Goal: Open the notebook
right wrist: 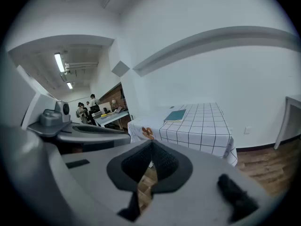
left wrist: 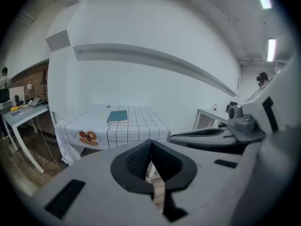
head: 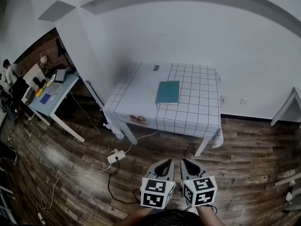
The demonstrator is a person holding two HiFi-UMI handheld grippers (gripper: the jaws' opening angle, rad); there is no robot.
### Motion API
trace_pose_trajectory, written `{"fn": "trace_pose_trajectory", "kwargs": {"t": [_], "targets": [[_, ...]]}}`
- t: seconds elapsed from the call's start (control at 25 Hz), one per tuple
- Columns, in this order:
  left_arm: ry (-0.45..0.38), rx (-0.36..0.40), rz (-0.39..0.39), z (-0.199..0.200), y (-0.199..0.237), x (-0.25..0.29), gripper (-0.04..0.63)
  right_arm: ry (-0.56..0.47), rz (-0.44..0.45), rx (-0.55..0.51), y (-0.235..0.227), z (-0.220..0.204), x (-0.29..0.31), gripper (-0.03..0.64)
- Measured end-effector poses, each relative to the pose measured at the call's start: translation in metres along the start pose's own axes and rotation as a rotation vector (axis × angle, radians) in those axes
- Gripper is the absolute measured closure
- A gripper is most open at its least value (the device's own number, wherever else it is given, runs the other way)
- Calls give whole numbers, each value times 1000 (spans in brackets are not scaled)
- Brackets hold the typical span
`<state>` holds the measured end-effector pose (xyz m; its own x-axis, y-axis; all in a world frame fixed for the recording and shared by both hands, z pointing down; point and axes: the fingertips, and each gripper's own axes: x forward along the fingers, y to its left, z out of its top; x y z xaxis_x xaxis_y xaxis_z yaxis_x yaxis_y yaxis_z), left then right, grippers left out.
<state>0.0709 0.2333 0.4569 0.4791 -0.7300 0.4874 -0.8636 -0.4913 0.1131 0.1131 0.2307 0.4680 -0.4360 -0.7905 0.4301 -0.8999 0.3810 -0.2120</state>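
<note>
- Notebook (head: 168,92): teal, closed, lying flat on the checked tablecloth of the white table (head: 197,112), near its middle. From the grippers it sits at about twelve o'clock, well apart from them.
- Left gripper (head: 165,165): jaws pressed together tip to tip, with nothing between them. It is held low at six o'clock in the head view, just beside its twin.
- Right gripper (head: 186,165): likewise closed and empty, aimed toward the table.
- Step in hand, as I judge it: the approach only. The cover is untouched and neither gripper is near it.
- Next move calls for walking up to the table's near edge. The power strip (head: 116,156) and its cable lie on the floor at about nine o'clock of the grippers, so the path should keep clear of them.
- At the table, one pair of jaws must part to catch the cover's free edge while the other steadies the book.
- Which edge is the spine cannot be told from this far off.
</note>
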Motion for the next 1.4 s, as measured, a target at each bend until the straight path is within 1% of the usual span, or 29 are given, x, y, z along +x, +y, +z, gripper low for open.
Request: {"fn": "trace_pose_trajectory", "kwargs": {"t": [0.52,1.04,1.4], "targets": [[-7,-4,-30,1,17,-4,584,1,-35,-19,15,3,12,604],[-39,-11,-77,9,66,-9,584,-8,-78,-44,50,16,43,604],[-34,0,-109,11,90,-8,583,-30,-92,-62,65,30,62,604]]}}
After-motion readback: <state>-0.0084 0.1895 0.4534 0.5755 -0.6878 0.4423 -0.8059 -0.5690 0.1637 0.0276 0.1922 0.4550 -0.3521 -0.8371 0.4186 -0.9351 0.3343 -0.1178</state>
